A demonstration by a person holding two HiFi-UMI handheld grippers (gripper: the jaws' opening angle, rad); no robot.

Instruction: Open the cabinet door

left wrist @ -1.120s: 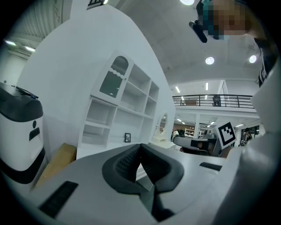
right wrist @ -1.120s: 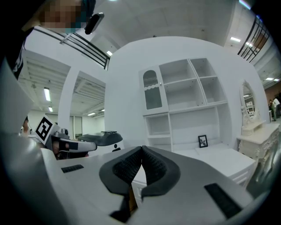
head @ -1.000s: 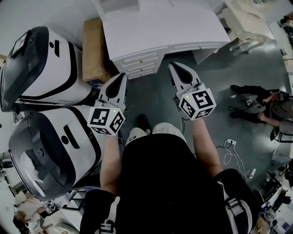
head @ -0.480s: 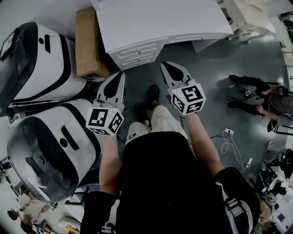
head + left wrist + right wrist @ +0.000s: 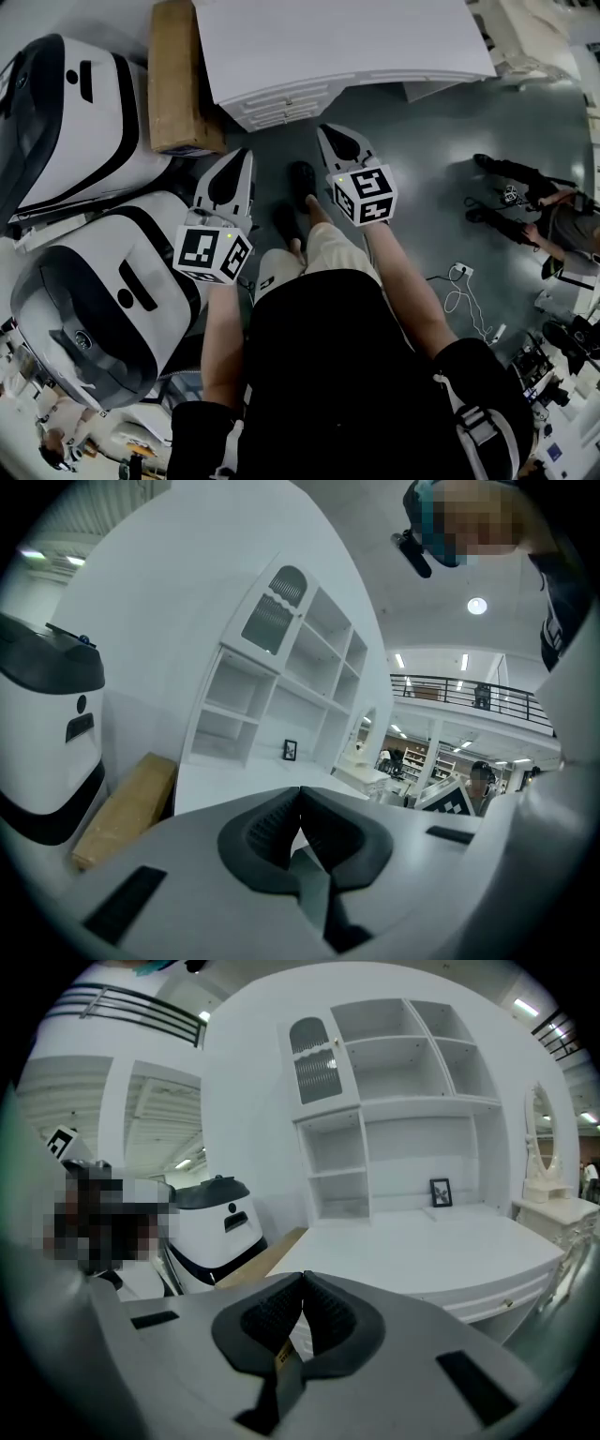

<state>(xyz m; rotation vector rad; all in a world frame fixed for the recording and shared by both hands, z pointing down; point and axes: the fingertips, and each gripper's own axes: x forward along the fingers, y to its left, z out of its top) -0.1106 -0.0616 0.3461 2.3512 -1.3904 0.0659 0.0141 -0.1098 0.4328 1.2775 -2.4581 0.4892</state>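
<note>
The white hutch's cabinet door (image 5: 316, 1061) has an arched slatted panel. It is closed, at the hutch's upper left above open shelves, and also shows in the left gripper view (image 5: 275, 611). Both grippers are far below it, in front of the white desk (image 5: 337, 37). My left gripper (image 5: 246, 153) points at the desk's left corner, its jaws together with nothing between them (image 5: 300, 789). My right gripper (image 5: 328, 128) is held just short of the drawer fronts (image 5: 281, 108), also shut and empty (image 5: 303, 1277).
A brown cardboard box (image 5: 178, 80) lies left of the desk. Two large white-and-black machines (image 5: 75, 122) (image 5: 103, 291) stand at my left. A person (image 5: 539, 202) sits on the grey floor at the right, near loose cables (image 5: 464, 300). A small picture frame (image 5: 441, 1192) stands on the desk.
Both grippers have sunk and come closer to the desk front. The right one has shifted left in the head view. My feet have stepped forward between them. Both stay shut.
</note>
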